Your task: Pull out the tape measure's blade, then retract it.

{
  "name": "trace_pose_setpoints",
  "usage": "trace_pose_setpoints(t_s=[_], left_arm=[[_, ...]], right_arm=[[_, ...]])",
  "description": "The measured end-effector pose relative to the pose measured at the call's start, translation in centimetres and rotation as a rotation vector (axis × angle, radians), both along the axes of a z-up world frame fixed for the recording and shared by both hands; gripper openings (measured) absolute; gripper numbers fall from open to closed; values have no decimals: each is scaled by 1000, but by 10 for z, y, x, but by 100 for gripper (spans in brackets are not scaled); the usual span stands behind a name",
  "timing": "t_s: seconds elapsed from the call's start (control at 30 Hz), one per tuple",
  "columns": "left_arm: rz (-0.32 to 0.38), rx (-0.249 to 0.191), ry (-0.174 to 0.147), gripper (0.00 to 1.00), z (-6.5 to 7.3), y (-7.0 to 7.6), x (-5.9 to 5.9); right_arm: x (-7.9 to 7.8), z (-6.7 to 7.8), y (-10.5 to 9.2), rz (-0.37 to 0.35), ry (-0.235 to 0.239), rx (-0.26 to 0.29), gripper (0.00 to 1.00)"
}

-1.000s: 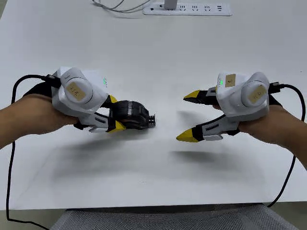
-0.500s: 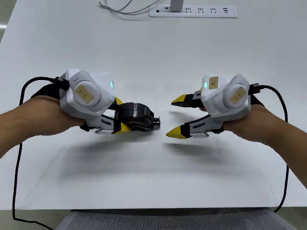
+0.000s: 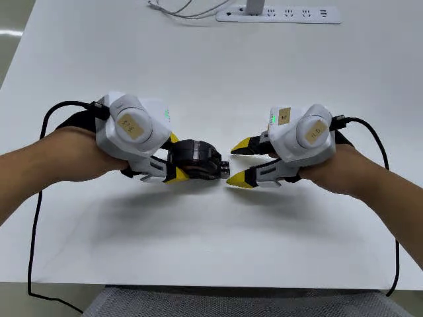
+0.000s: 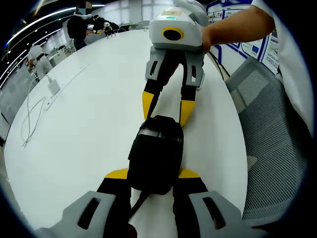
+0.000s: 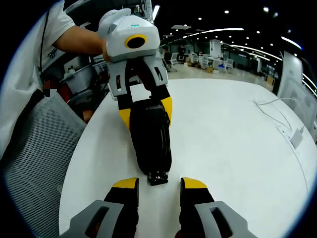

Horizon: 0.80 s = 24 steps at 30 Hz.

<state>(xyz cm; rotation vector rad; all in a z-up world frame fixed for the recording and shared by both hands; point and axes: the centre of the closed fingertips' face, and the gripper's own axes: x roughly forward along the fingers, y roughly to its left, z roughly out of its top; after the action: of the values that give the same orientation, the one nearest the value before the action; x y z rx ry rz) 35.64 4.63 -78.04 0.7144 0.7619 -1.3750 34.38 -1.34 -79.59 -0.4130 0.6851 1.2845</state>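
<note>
A black tape measure (image 3: 195, 160) is held just above the white table, with my left gripper (image 3: 174, 157) shut on its body. Its blade hook (image 3: 225, 166) points right, with no blade drawn out. My right gripper (image 3: 236, 163) is open, its yellow tips on either side of the hook without touching it. In the left gripper view the tape measure (image 4: 156, 153) sits between my left gripper's (image 4: 152, 173) jaws, and the right gripper (image 4: 167, 106) faces it. In the right gripper view the hook (image 5: 157, 177) lies just ahead of my right gripper (image 5: 158, 184), with the case (image 5: 150, 139) behind it.
A white power strip (image 3: 284, 13) and pale cables (image 3: 178, 8) lie at the table's far edge. Black cords trail from both grippers. A grey mesh chair (image 3: 231, 305) is below the near table edge (image 3: 211, 281).
My right gripper has moved left, up to the tape measure's hook, and its jaws have narrowed. The left gripper still holds the case.
</note>
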Motion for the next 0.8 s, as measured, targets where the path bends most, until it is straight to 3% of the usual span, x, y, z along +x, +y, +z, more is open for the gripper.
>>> trace_pose_setpoints(t_s=[0.57, 0.8], left_arm=[[-2, -1, 0, 28, 0, 0, 0], [-4, -1, -2, 28, 0, 0, 0]], right_arm=[[2, -9, 7, 49, -36, -2, 17], [1, -8, 8, 53, -40, -1, 16]])
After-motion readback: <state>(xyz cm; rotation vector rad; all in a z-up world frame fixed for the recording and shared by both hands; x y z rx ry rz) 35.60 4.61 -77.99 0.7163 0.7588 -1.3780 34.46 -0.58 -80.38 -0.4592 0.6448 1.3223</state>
